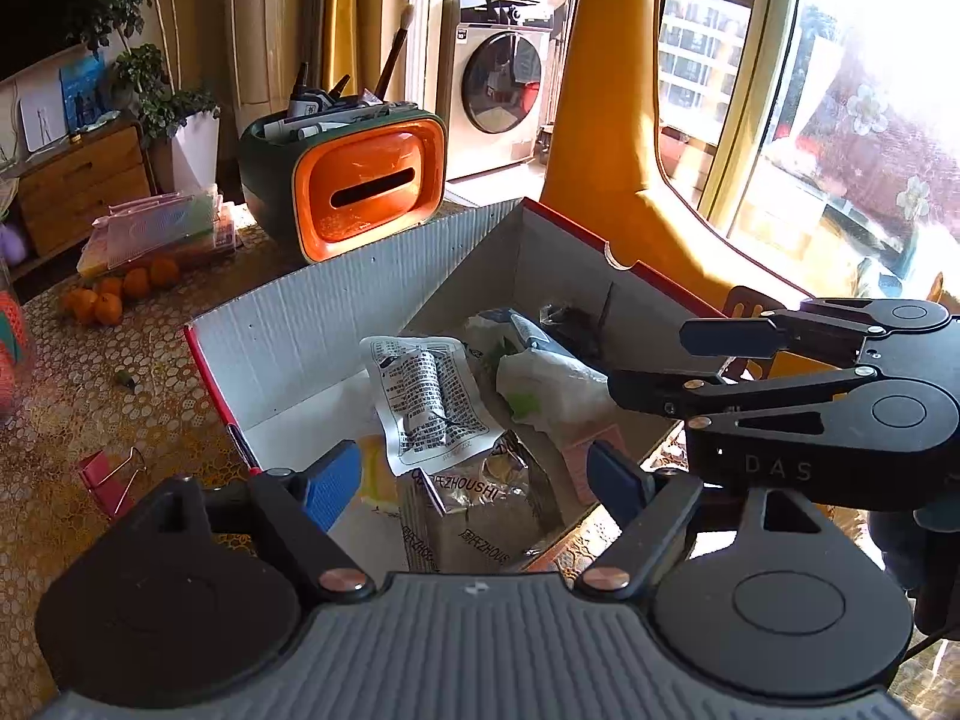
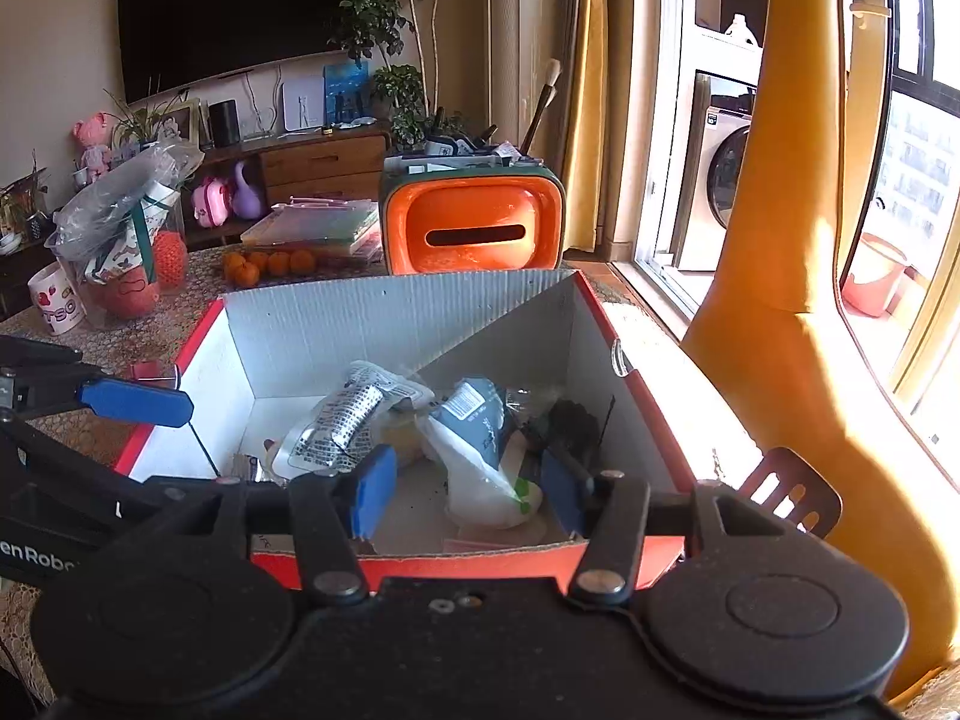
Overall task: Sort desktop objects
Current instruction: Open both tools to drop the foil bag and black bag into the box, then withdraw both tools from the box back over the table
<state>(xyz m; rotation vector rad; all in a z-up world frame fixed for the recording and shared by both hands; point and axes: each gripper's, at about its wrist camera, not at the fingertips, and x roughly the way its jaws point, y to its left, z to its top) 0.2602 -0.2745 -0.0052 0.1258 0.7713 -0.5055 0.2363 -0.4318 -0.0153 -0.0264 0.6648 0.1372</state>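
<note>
Both grippers hang over the near edge of an open red-rimmed box on the tabletop, the left gripper and the right gripper each with jaws released and nothing between the blue pads. Inside the box lie a printed packet, a white bag, a foil pouch and something dark in the far right corner. Behind the box stand an orange organizer holding pens, with oranges further left by the table's far edge.
</note>
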